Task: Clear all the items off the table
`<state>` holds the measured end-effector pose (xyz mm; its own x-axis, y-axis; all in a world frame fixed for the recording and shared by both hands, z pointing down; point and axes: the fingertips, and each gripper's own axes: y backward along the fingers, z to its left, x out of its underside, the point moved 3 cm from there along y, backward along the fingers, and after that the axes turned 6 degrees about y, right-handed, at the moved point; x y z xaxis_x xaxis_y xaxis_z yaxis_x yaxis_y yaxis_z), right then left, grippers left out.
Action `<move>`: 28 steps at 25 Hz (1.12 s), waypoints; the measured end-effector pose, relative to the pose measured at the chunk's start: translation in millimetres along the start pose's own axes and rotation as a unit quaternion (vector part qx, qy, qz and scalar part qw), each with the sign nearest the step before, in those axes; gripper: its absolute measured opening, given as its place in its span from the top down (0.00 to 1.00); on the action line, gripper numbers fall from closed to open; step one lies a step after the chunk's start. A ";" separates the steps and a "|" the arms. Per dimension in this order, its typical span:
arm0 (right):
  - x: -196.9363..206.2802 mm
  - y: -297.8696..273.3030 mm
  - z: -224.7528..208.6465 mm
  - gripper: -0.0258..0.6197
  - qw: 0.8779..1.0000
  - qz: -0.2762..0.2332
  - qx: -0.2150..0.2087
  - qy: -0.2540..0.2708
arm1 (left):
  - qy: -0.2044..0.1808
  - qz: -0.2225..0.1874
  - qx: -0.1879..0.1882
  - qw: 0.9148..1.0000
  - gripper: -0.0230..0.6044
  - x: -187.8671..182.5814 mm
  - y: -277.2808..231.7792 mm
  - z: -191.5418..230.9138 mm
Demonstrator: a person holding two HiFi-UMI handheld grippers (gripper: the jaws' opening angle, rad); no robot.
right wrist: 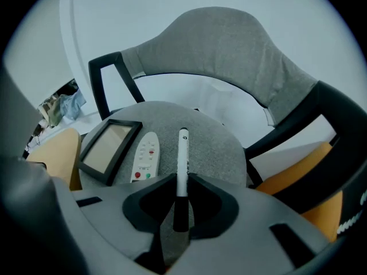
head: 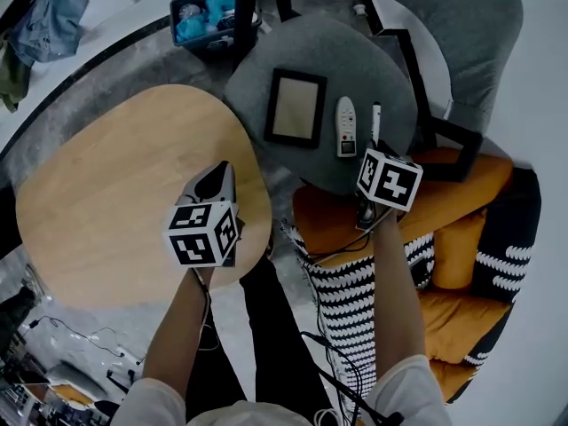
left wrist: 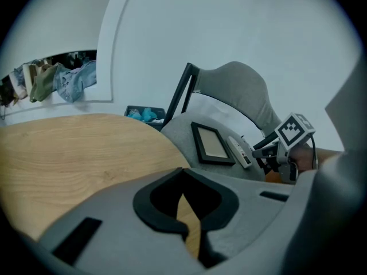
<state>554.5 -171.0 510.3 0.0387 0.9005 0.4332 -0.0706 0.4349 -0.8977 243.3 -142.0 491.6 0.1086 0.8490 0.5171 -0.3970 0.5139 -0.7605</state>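
Note:
A black-capped white marker [right wrist: 183, 153] lies just above the grey chair seat [right wrist: 229, 148], and my right gripper [right wrist: 182, 179] is shut on its capped end. In the head view the marker [head: 375, 121] sticks out past the right gripper [head: 370, 149]. On the seat left of it are a white remote [head: 346, 126] and a black picture frame [head: 295, 107]. My left gripper [head: 217, 182] hovers over the right edge of the bare wooden table [head: 115, 193]. Its jaws [left wrist: 183, 173] are shut with nothing between them.
A dark bin with blue things [head: 209, 16] stands beyond the chair. An orange cushion [head: 461, 202] and a black-and-white patterned textile [head: 355, 300] lie at the right. Cables trail on the floor [head: 80, 331]. Clothes [head: 44, 20] hang at the far left.

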 end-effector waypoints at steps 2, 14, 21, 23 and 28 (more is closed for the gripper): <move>-2.0 -6.5 -1.6 0.83 1.000 0.001 0.000 0.009 | 0.001 0.003 -0.002 1.000 0.96 3.2 -0.3 -0.4; -1.3 -28.3 -6.4 0.80 0.999 0.019 -0.028 0.004 | 0.005 0.011 -0.012 1.000 0.96 15.3 1.4 5.3; -2.1 -28.7 -6.9 0.72 0.999 0.007 -0.043 -0.001 | -0.001 0.018 -0.009 1.000 0.96 18.1 -2.2 2.4; -2.2 -28.3 -8.4 0.70 0.999 0.006 -0.043 -0.002 | -0.003 0.020 -0.007 1.000 0.96 18.6 -3.1 0.1; -2.9 -27.1 -12.0 0.68 0.999 -0.001 -0.040 -0.005 | -0.008 0.023 -0.004 1.000 0.96 18.7 -4.5 -2.5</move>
<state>568.3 -185.5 532.3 0.0283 0.9000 0.4351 0.0099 0.4350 -0.9004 249.4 -128.1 503.7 0.0768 0.8695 0.4880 -0.3946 0.4759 -0.7860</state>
